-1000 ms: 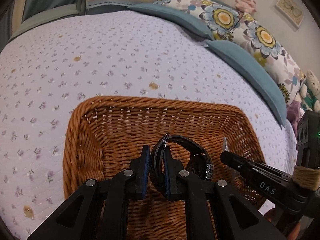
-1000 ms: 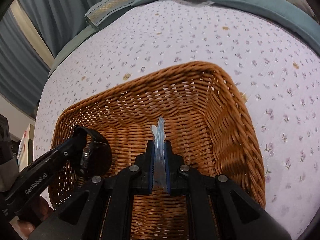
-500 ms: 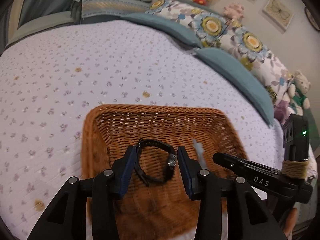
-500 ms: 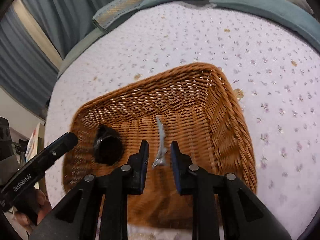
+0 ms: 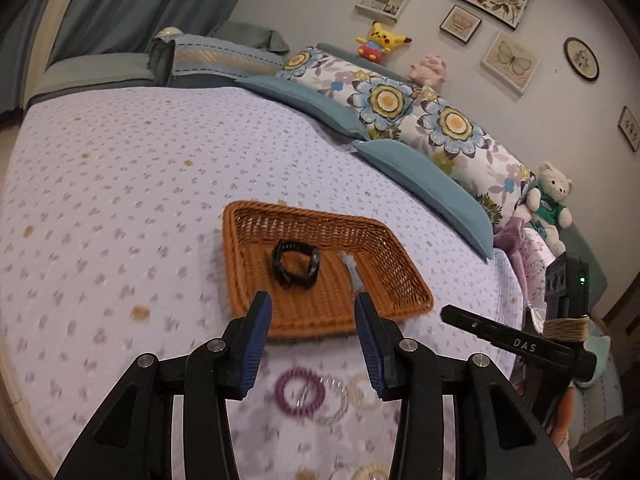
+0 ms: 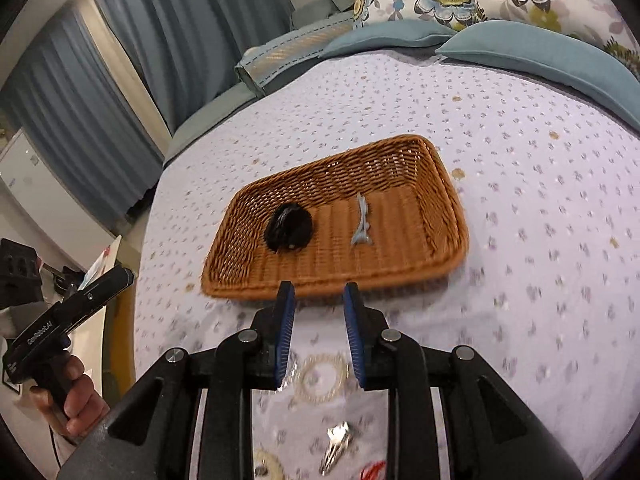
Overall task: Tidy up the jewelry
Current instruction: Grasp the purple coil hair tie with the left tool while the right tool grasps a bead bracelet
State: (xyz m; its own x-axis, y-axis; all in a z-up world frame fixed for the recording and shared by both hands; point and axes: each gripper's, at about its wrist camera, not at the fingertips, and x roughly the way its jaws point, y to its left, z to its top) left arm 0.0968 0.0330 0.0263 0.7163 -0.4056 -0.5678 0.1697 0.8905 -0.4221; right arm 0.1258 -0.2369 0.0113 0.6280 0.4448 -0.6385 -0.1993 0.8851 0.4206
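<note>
Both claws have pulled back from the wicker basket (image 5: 320, 304) since a second ago. Left wrist view: the left claw (image 5: 314, 344) hangs spread and empty, the black watch (image 5: 296, 264) released onto the basket floor. Right wrist view: the right claw (image 6: 318, 334) is likewise spread, its pale blue hair clip (image 6: 362, 222) lying beside the watch. Two items appear stowed; bracelets (image 5: 300, 394) wait on the bed.
</note>
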